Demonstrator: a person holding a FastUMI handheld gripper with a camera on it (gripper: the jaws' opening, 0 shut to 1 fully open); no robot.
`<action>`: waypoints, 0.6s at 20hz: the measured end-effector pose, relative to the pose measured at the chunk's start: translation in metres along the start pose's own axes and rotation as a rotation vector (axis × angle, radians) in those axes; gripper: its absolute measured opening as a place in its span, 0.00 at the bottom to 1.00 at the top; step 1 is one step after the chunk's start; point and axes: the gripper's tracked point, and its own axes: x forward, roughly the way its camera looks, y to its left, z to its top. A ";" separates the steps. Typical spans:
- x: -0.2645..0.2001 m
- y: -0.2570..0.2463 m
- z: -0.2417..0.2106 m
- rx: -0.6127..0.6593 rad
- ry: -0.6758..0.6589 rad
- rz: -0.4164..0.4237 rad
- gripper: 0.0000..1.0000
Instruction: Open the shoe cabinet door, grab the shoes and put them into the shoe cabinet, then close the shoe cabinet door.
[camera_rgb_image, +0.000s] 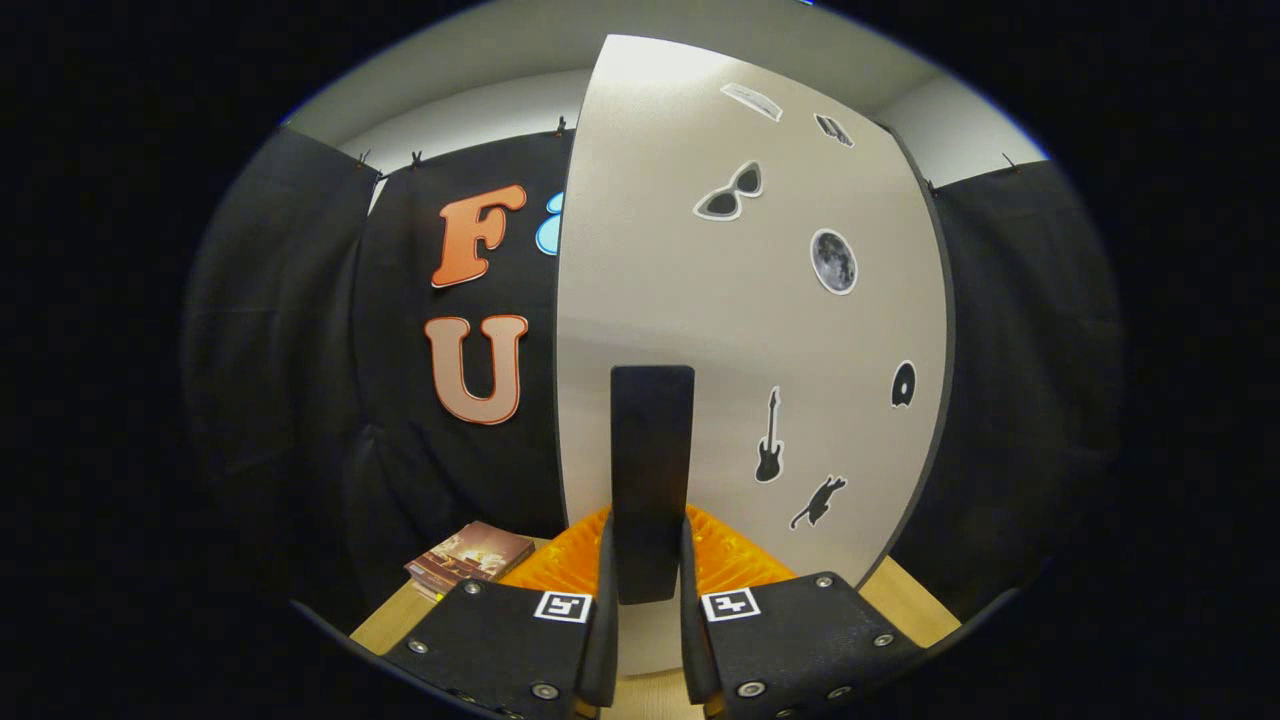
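the gripper (648, 560) has its two fingers closed in on the dark upright handle (652, 470) of the shoe cabinet door (700, 330), one finger against each side of it, with only the handle's width left between them. the handle is a flat dark bar whose long axis runs straight up and down; its lower end sits between the fingers and its upper end rises well beyond them.

the door is a pale panel standing upright, close in front of the fingers, its left edge showing against the black cloth wall (300, 380) and its darker right edge curving down toward the wooden floor (905, 600). small stickers dot the door's right half: sunglasses (731, 192), a moon (833, 262), a guitar (769, 437) and a cat (820, 500).

left of the fingers, near the foot of the cloth wall, a book (470, 556) lies flat on the wooden floor.
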 end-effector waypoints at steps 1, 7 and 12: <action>-0.012 -0.007 -0.002 -0.001 -0.001 0.005 0.26; -0.063 -0.041 -0.008 0.002 0.013 0.017 0.26; -0.094 -0.066 -0.011 0.012 0.004 0.015 0.26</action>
